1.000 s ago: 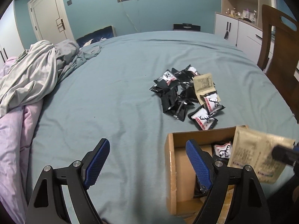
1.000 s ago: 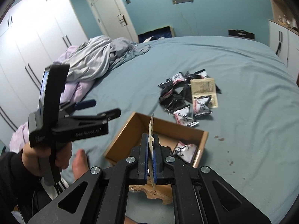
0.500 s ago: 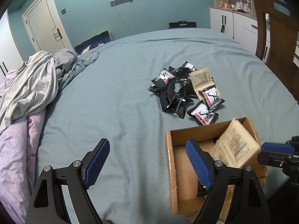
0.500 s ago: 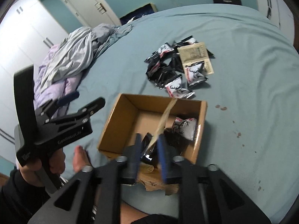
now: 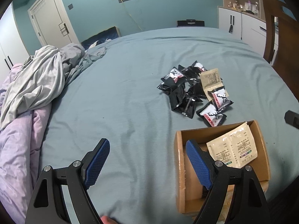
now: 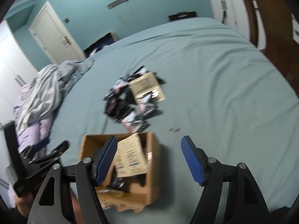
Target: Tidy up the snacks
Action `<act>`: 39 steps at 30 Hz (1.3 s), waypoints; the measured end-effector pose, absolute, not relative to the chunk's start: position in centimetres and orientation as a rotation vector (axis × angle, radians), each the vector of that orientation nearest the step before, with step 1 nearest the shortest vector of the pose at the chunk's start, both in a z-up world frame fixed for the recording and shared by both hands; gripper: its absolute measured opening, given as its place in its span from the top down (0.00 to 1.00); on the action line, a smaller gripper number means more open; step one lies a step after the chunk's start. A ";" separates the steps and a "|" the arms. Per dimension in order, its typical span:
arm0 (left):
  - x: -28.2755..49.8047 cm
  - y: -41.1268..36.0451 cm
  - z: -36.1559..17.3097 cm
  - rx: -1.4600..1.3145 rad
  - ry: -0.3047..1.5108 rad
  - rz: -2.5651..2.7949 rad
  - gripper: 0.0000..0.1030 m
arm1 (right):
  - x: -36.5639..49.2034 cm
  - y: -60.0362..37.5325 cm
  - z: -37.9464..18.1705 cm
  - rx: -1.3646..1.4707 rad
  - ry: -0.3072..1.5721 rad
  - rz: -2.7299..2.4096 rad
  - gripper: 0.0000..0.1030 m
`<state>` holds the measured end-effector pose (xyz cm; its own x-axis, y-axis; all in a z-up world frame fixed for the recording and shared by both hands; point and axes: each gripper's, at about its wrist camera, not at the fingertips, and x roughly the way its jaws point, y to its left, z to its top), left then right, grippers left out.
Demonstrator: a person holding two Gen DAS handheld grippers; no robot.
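— While the right tongs [image 6: 149, 160] are spreading apart, is anything between their blue pads?

— Nothing. They hang released over the bed [image 6: 214, 78], just right of the cardboard box [image 6: 155, 168]; the view there is blurred.

— And the left tongs [image 5: 147, 162]?

— Spread wide and empty as well, one pad over the bare sheet and the other in front of the box's near left corner.

— What is in the box?

— A beige sachet [image 5: 233, 149], printed side up, leans against the far right wall with its top corner at the rim. In the right wrist view there are dark wrappers [image 6: 117, 182] under it on the box floor; I cannot count them.

— Where are the other snacks?

— In a loose pile [image 5: 194, 91] on the bed just beyond the box: black packets, several with a white and red deer label, and a second beige sachet [image 5: 211, 78] at the pile's far right, partly under a deer packet. The nearest packet lies just beside the box's far wall.

— Anything else on the bed?

— Crumpled grey and lilac bedding [image 5: 31, 85] along the left side, well apart from the snacks.
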<state>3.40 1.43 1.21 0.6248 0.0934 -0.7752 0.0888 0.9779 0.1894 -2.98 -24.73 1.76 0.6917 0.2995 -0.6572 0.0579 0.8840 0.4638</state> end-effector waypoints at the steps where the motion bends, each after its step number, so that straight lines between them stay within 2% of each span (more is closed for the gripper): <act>1: 3.4 1.4 1.2 0.220 0.900 0.007 0.18 | -2.8 -24.7 1.9 0.468 0.805 0.120 0.32; 7: 3.4 1.4 1.5 0.237 0.898 0.023 0.18 | -1.9 -24.7 2.7 0.432 0.837 0.054 0.32; 19: 4.4 1.4 1.8 0.180 0.933 -0.007 0.17 | 4.0 -26.5 0.8 0.500 0.981 0.091 0.32; 39: 8.1 1.5 0.3 0.135 0.993 -0.014 0.16 | 14.0 -23.4 -2.4 0.332 1.055 0.172 0.32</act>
<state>8.08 1.49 0.33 0.5468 0.0500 -0.8357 0.0730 0.9916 0.1071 14.03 -23.42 -2.40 0.4859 0.2955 -0.8225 0.0193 0.9373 0.3481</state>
